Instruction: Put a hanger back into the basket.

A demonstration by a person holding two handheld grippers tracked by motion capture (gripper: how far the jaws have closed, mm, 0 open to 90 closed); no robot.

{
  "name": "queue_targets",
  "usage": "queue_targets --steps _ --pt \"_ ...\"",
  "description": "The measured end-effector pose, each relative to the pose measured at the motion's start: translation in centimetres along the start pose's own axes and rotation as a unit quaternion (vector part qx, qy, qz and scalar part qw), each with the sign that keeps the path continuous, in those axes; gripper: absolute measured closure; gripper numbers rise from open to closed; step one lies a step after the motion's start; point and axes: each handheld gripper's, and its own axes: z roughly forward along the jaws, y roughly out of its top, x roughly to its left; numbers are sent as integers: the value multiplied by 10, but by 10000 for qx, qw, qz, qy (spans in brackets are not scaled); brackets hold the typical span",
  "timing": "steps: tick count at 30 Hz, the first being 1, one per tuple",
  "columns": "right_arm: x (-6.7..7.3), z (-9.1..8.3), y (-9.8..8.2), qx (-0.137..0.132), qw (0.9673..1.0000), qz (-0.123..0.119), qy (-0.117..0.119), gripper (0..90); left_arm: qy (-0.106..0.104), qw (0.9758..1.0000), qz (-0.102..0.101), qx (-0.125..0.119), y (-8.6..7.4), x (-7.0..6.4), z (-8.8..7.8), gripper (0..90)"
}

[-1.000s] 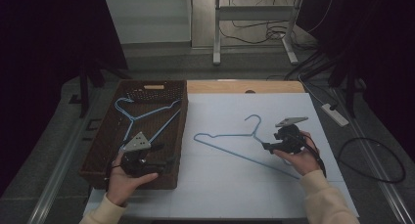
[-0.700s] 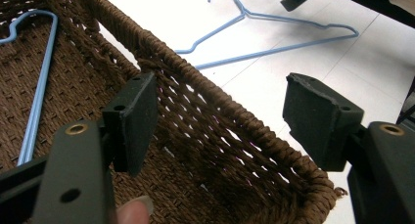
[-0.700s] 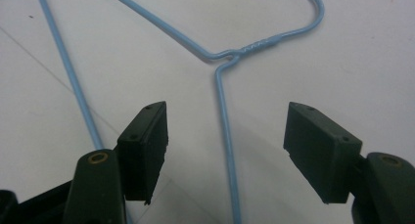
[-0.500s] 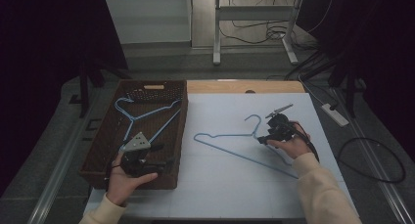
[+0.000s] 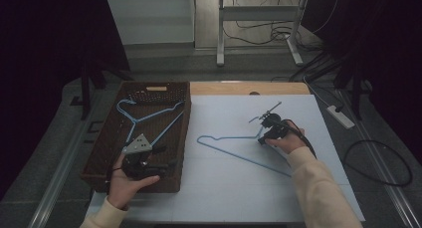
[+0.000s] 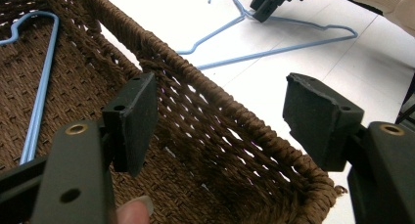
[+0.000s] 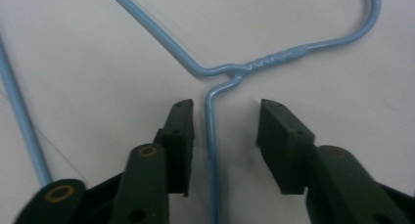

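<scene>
Now right gripper (image 7: pixel 225 131) half-open, jaws just closing; hanger (image 7: pixel 210 136) wire between, untouched

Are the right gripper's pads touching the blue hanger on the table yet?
Apart. In the right gripper view the hanger wire runs between the right gripper pads, bare table visible on both sides of it. The jaws have just been closing.

Your right tongs (image 5: pixel 263 137) sit down at the neck of the blue hanger (image 5: pixel 234 149) lying flat on the white tabletop (image 5: pixel 224 198). Your left tongs (image 5: pixel 166 164) rest inside the brown basket (image 5: pixel 149 88), beside another blue hanger (image 5: pixel 137 119).
</scene>
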Motion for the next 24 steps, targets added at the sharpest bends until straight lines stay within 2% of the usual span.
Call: queue_targets --steps 2,3,4,5,7,14,15,16,20,24 --pt "2 0 5 150 9999 -32 7 697 2 10000 5 3 0 0 0 304" --pt "2 0 5 150 9999 -32 7 697 2 10000 5 3 0 0 0 304" --pt "3 1 8 262 9996 -59 29 770 6 10000 14 6 0 -1 0 304" --pt "3 1 8 262 9996 -59 29 770 6 10000 14 6 0 -1 0 304" --pt "5 1 10 360 9993 -43 80 858 5 10000 17 6 0 -1 0 304" --pt "7 1 12 457 9987 207 73 876 7 10000 23 7 0 -1 1 304" --pt "6 0 11 458 9984 284 148 877 6 10000 25 4 0 -2 1 304" --pt "4 -2 9 405 9978 399 331 878 5 10000 27 2 1 -2 1 304" --pt "2 -9 6 278 9967 561 514 880 -1 10000 33 9 1 -2 1 304" --pt "-2 -26 1 -35 9935 825 786 882 -5 10000 38 0 1 -3 1 305"
